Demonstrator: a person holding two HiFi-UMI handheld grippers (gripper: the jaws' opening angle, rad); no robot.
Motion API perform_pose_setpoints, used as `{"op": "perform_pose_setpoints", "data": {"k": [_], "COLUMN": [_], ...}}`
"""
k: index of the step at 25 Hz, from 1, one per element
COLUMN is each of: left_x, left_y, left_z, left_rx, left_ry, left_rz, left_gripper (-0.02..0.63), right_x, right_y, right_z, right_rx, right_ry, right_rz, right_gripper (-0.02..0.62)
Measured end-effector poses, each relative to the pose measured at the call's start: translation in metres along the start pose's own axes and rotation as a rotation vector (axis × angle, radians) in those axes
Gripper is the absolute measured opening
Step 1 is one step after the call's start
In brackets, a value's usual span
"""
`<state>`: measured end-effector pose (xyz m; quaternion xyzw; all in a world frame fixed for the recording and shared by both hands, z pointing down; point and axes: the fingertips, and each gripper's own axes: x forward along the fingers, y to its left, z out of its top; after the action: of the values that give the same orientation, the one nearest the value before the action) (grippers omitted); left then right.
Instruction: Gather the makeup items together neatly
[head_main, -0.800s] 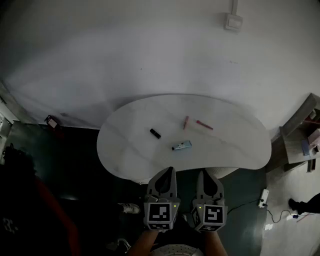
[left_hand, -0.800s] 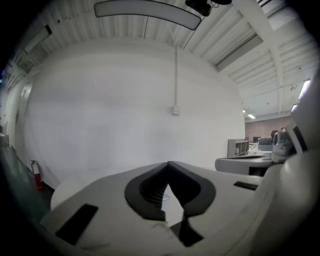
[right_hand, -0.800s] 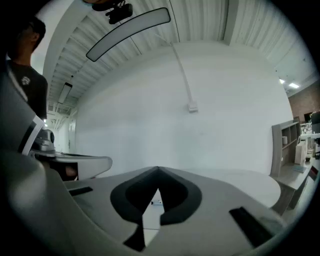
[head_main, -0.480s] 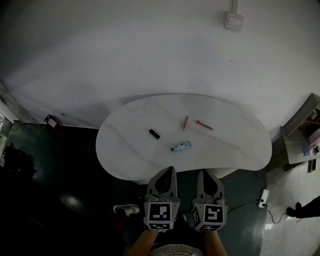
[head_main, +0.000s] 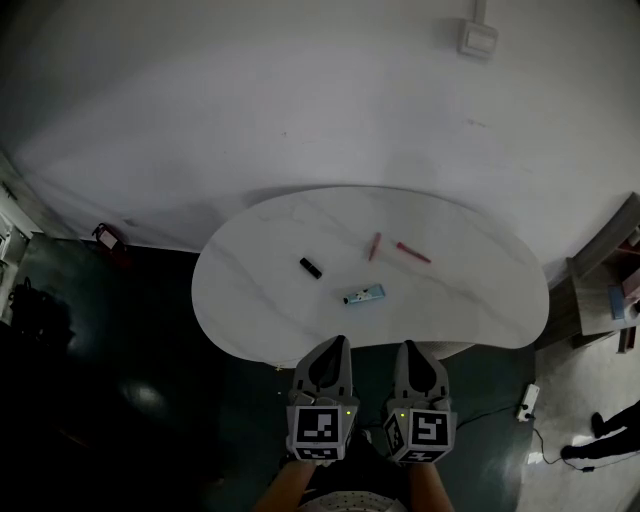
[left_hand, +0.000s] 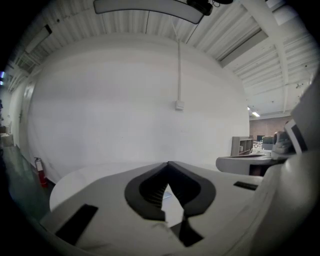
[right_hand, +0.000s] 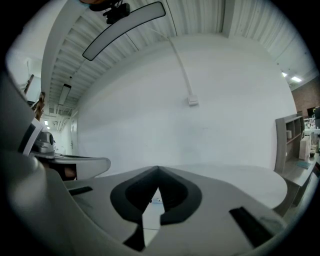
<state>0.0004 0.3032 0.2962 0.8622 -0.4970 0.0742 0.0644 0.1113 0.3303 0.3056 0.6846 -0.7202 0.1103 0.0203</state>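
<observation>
i hold the left gripper (head_main: 340, 342) and right gripper (head_main: 406, 346) side by side at lower centre. both noses point up-frame at the near edge of the white table (head_main: 480, 300), tilted slightly down. both tongs are clenched, tips meeting, empty. scattered mid-frame on the table: black stick (head_main: 310, 267), blue tube (head_main: 364, 295), two red pencils (head_main: 374, 246).

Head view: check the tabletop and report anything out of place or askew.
Nothing spilled or broken. Four items lie scattered on the white table: a black stick at the view's left, a blue tube near the front edge, a red pencil and a second red pencil at different angles, none touching.
</observation>
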Motion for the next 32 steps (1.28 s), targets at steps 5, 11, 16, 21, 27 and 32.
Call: {"op": "perform_pose_setpoints", "data": {"k": [5, 11, 16, 21, 27, 32], "left_x": [-0.001, -0.005, -0.001, 0.015, 0.043, 0.069], "left_y": [0.004, 0.008, 0.012, 0.011, 0.015, 0.028], "left_z": [-0.01, -0.018, -0.021, -0.022, -0.022, -0.019], "left_rx": [-0.021, -0.03, -0.035, -0.044, -0.056, -0.064], "left_ry": [0.021, 0.041, 0.053, 0.057, 0.055, 0.058], "left_rz": [0.044, 0.088, 0.104, 0.1, 0.084, 0.08], "left_gripper": [0.038, 0.038, 0.038, 0.038, 0.038, 0.038], "right_x": [0.003, 0.007, 0.013, 0.024, 0.047, 0.074], "right_y": [-0.006, -0.011, -0.013, -0.02, -0.031, -0.032], "right_z": [-0.011, -0.021, -0.024, -0.023, -0.02, -0.02], "right_rx": [0.021, 0.057, 0.064, 0.059, 0.057, 0.052], "right_ry": [0.033, 0.055, 0.064, 0.068, 0.071, 0.082], "right_rz": [0.032, 0.053, 0.062, 0.061, 0.052, 0.053], "right_gripper": [0.011, 0.011, 0.011, 0.011, 0.011, 0.011]}}
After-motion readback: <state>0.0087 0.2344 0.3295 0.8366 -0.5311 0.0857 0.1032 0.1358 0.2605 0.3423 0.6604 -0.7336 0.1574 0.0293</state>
